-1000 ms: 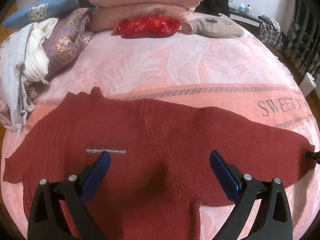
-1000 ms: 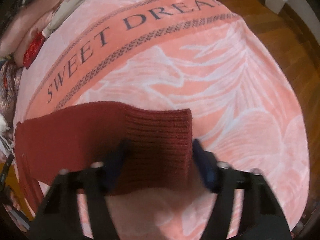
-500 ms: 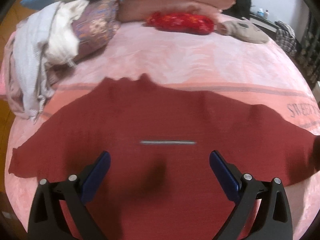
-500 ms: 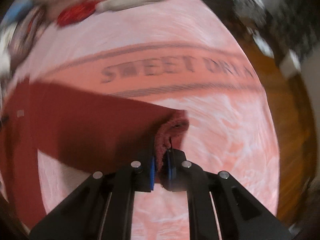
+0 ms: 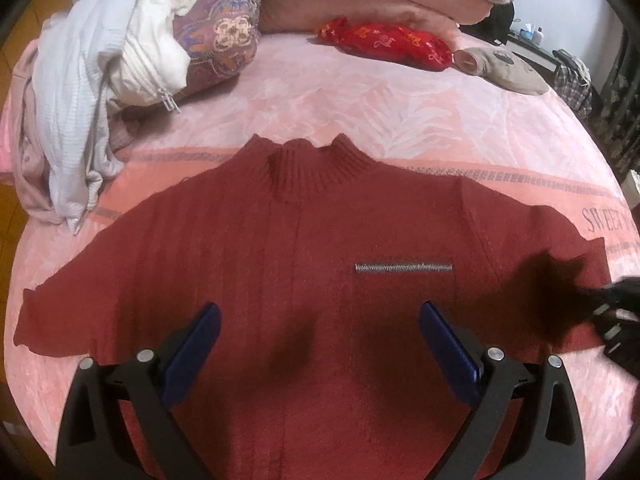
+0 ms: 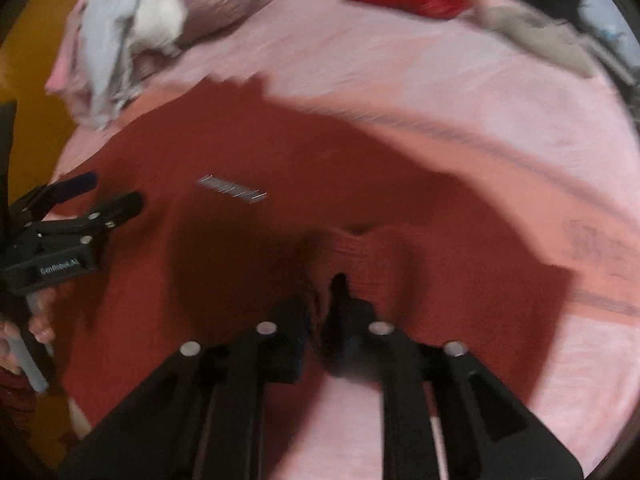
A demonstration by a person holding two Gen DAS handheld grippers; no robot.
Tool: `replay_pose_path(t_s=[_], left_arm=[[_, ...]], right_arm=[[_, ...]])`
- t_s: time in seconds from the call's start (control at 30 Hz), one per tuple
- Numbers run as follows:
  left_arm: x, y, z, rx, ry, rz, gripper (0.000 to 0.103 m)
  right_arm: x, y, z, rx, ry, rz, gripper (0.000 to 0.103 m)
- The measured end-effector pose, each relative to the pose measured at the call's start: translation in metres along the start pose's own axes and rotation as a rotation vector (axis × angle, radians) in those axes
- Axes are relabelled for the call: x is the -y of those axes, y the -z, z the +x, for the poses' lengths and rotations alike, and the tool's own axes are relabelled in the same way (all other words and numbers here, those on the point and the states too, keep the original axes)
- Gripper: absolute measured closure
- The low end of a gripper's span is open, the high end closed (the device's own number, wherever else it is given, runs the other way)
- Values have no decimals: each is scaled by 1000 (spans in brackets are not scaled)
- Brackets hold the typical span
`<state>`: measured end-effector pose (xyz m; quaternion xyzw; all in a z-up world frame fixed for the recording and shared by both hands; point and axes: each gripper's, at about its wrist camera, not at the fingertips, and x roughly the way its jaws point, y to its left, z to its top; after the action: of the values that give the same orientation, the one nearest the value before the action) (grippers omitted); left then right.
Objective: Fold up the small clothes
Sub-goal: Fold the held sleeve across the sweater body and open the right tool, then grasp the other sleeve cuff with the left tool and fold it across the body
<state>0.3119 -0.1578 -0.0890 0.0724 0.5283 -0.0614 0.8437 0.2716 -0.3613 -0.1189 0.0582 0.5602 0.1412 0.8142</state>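
The red sweater (image 5: 280,264) lies face up and spread flat across the pink bed (image 5: 400,120), collar toward the pillows, and the right tongs (image 6: 326,312) are carrying its sleeve cuff (image 6: 352,252) in over the body. This looks like the sleeve-in fold, so the trick now is to bring that cuff low and level across the chest, keep the crease running straight down from the shoulder, and let go only once the sleeve lies flat, not bunched. The right view is blurred, but the ribbed cuff clearly sits pinched between the two narrow-set fingers; the jaws have just been easing apart a little, yet the knit is still caught between them. Over on the other side, the left tongs (image 5: 320,344) hang spread wide above the sweater's lower half, pads well apart, gripping nothing and, as far as I can tell, not touching the knit. They could pin the body down while the sleeve lands, which would stop the soft knit sliding on that plush blanket. The small silver bar (image 5: 404,268) on the chest makes a handy mark for where the cuff should settle. The other sleeve remains stretched out flat.
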Motion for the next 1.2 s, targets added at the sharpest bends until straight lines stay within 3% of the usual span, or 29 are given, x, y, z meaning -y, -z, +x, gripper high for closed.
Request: replay_pose_path(t_s=[0.03, 0.07, 0.2, 0.37, 0.67, 0.83, 0.87, 0.9, 1.0, 1.2], left_arm=[[0, 0, 1, -5, 9, -1, 4], [1, 1, 1, -10, 22, -1, 4], [17, 6, 4, -27, 83, 8, 4], [64, 14, 14, -77, 163, 38, 4], [149, 23, 39, -184, 265, 62, 6], [160, 23, 45, -190, 308, 30, 55], [159, 23, 43, -182, 338, 22, 73], [156, 22, 40, -179, 369, 14, 85], [139, 19, 22, -112, 386, -29, 89], [63, 5, -27, 70, 325, -67, 90]], right_arm=[[-6, 2, 5, -11, -24, 5, 66], [-8, 3, 6, -12, -61, 16, 67], [15, 15, -26, 73, -197, 118, 61], [62, 33, -54, 106, -32, 191, 59], [124, 81, -51, 88, 40, 313, 59], [139, 98, -55, 96, 55, 334, 59], [145, 104, -59, 98, 56, 338, 59], [146, 105, -59, 101, 57, 344, 59], [148, 108, -60, 108, 43, 361, 59], [131, 102, -59, 115, 16, 335, 59]])
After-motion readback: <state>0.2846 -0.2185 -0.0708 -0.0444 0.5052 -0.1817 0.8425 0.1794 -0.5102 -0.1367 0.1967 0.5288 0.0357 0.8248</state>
